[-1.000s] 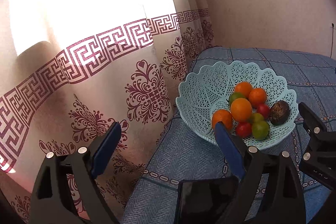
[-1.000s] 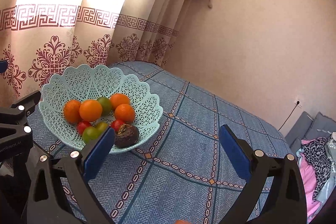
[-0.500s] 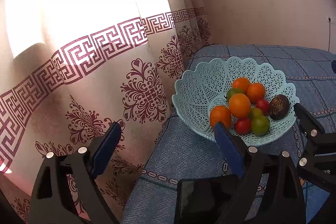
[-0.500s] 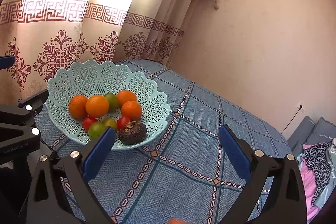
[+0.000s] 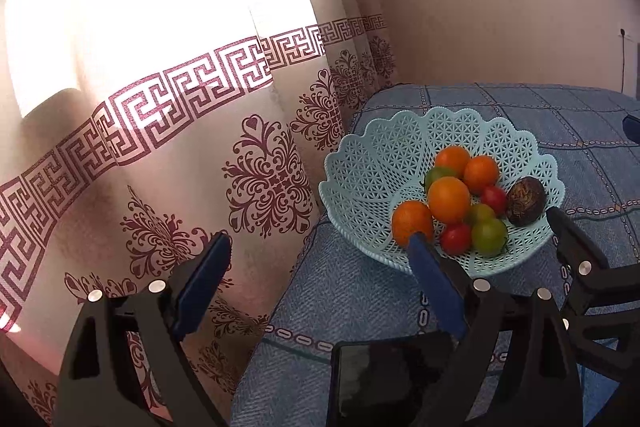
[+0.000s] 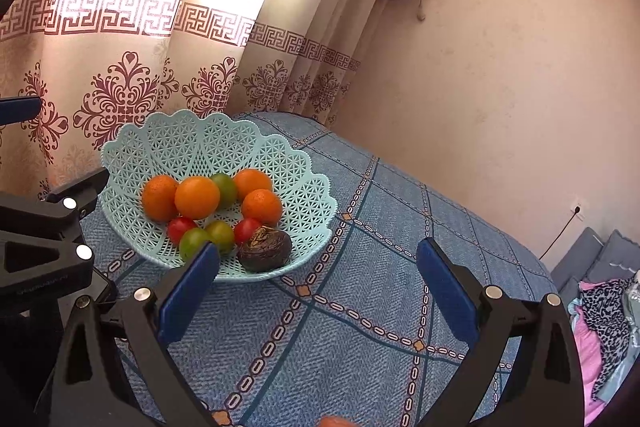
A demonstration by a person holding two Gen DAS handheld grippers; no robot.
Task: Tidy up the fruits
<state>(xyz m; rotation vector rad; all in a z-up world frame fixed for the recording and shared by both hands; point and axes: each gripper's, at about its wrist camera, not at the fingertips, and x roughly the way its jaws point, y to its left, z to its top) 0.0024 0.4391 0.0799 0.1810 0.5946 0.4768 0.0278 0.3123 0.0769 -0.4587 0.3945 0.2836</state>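
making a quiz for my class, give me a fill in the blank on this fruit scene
1. The fruits lie in a light blue ____.
2. The number of oranges in the basket is ____.
3. The dark brown fruit lies at the basket's edge nearest the ____ gripper.
4. Both the right gripper and the left gripper are ____ and hold nothing.

Missing words: basket; four; right; open
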